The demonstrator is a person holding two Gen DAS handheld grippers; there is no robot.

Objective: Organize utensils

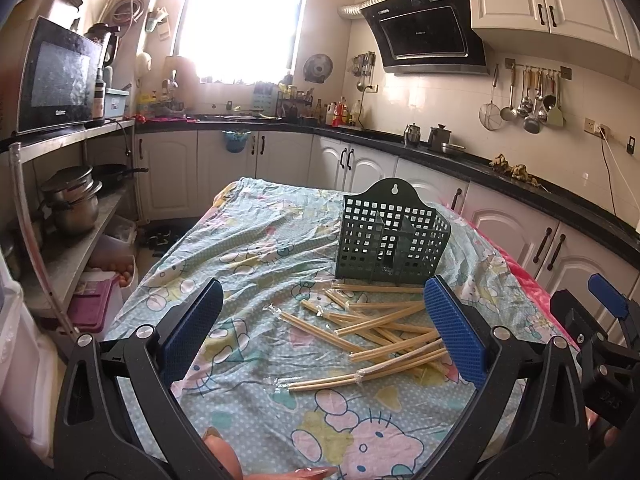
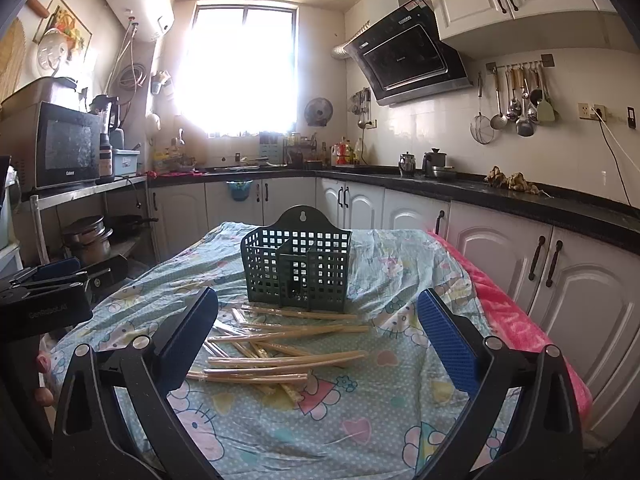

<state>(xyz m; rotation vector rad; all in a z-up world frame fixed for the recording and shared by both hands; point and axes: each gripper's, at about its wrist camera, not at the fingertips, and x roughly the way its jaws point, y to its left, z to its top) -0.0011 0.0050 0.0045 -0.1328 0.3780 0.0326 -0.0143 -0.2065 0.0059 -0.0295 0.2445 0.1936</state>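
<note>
Both claws are spread wide and carrying nothing: the left gripper point(image 1: 324, 330) hangs over the table with bare blue pads, and the right gripper point(image 2: 318, 338) does the same alongside it. Just ahead of the fingertips lies a loose, criss-crossed heap of wrapped chopstick pairs point(image 1: 372, 330), each pair in clear film. Beyond the heap, upright and touching its far edge, stands the dark green lattice utensil holder point(image 2: 298, 260); as far as the mesh lets me see, its compartments look empty. My read: nothing is sorted yet, and the whole heap remains to be lifted in. Underfoot is a rumpled cartoon-cat tablecloth point(image 2: 360, 420), with a pink cover point(image 2: 516, 320) along its right side. Farther out, a dark countertop point(image 2: 520, 200), ladles hanging on a wall rail point(image 2: 516, 96), a range hood point(image 2: 404, 56), a bright window point(image 2: 244, 72), and a microwave point(image 2: 66, 148) off left.
</note>
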